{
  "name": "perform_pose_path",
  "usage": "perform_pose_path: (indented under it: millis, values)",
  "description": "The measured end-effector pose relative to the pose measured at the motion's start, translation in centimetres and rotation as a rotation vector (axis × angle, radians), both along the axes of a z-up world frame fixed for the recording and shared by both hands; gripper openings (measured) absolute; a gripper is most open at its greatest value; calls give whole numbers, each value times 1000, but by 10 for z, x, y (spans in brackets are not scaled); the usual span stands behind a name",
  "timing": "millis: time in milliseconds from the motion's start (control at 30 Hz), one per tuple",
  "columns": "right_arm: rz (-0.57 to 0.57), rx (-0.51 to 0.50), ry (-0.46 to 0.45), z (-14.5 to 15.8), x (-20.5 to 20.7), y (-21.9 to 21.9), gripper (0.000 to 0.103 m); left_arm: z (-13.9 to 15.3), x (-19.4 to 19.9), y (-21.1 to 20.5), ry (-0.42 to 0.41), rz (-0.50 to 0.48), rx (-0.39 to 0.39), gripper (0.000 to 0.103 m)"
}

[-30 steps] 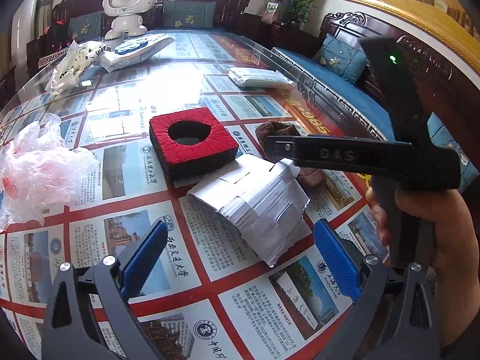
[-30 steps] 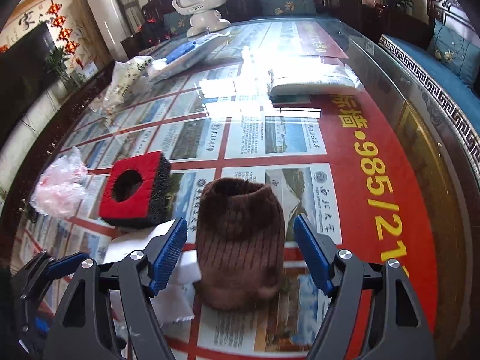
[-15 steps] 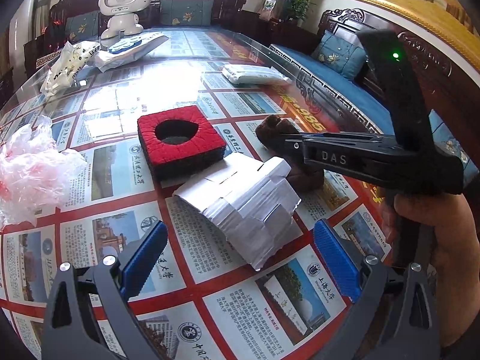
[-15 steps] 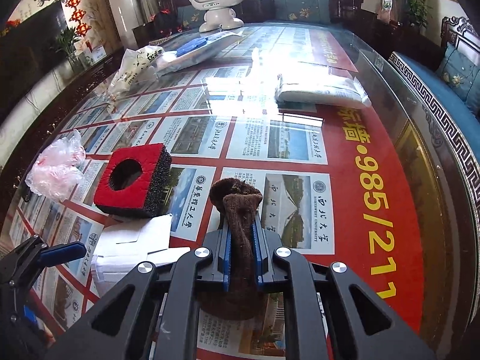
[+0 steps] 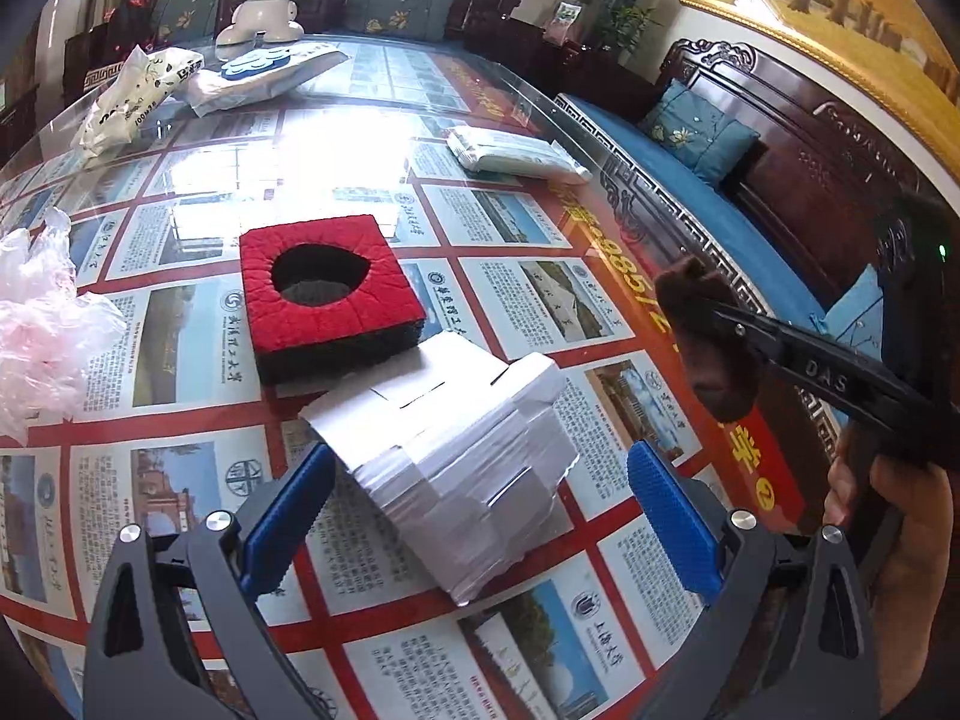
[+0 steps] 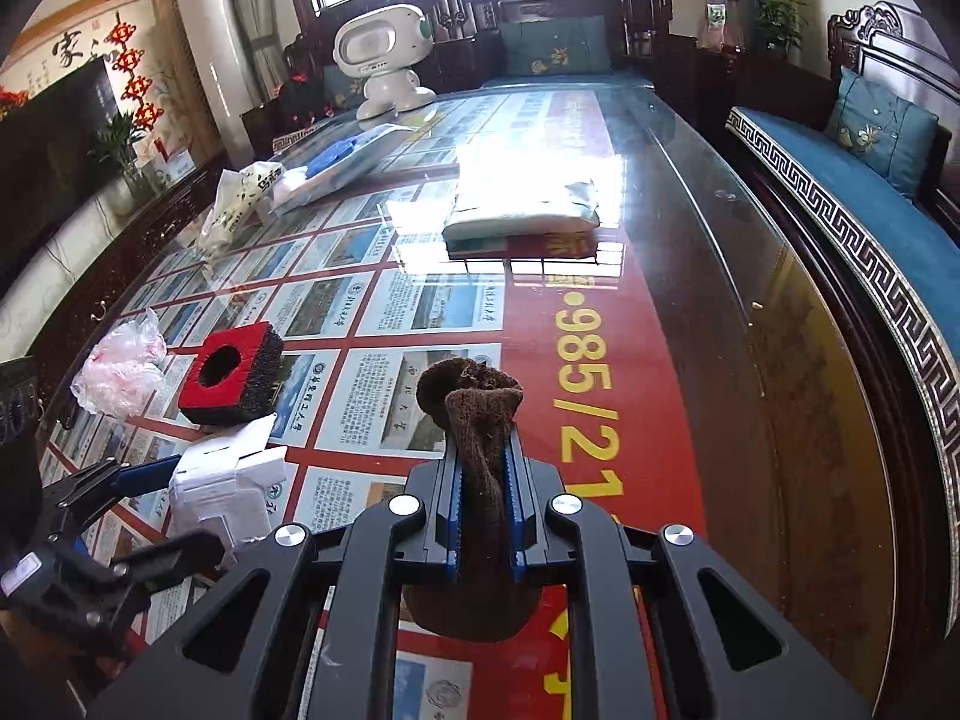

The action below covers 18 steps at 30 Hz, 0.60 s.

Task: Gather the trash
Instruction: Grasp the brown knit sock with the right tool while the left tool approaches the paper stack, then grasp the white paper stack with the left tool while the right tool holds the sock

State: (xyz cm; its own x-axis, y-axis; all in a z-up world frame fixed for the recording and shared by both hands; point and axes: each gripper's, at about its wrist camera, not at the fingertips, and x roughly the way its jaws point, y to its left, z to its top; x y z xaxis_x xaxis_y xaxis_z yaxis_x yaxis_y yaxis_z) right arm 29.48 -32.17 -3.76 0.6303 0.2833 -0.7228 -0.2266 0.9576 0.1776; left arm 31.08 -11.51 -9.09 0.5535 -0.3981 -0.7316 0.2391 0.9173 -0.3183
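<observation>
Trash item: brown knitted fabric pouch [image 6: 480,480], pinched flat at its middle between the blue pads of the right gripper [image 6: 485,516]; top bunches above the pads, bottom bulges below them. It hangs clear of the table, seen in the left wrist view at the right.
Right gripper: jaws clamped tight on the pouch; a person's hand [image 5: 900,540] grips the handle.
Left gripper [image 5: 480,522]: jaws spread wide, nothing between the pads, hovering over the near end of the paper stack.
Paper stack: fanned pile of white paper sheets [image 5: 456,438] lying flat on the table, its far edge touching or just beside the foam block.
Foam block: square black foam block with red velvet top and round hole [image 5: 327,294], resting on the table.
Plastic bag: crumpled pink-white thin plastic bag [image 5: 42,330], left of the block, apart from it.
Table: long glass-topped table over a red printed poster [image 6: 600,324].
Far end: white toy-like robot figure [image 6: 384,60], standing upright.
</observation>
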Motion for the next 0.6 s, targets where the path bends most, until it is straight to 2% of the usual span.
perform_pose_path:
  millis: [67,133,167,367,600]
  values:
    - [0,6,-3,-1,-2,-2,12,0,2,-2,-2,14,3,94]
    - [7,14,-2,-2,-4,-2,12,0,3,-3,-8,19,13,71]
    - [10,14,-3,-3,-5,-2,12,0,4,-4,-1,13,13,52]
    - [23,19,1,-8,-9,1,12,-2,4,-3,14,-2,-14,38]
    - [10,22,-11,-7,-14,-3,12,13,-9,-5,-58,-14,-11,24]
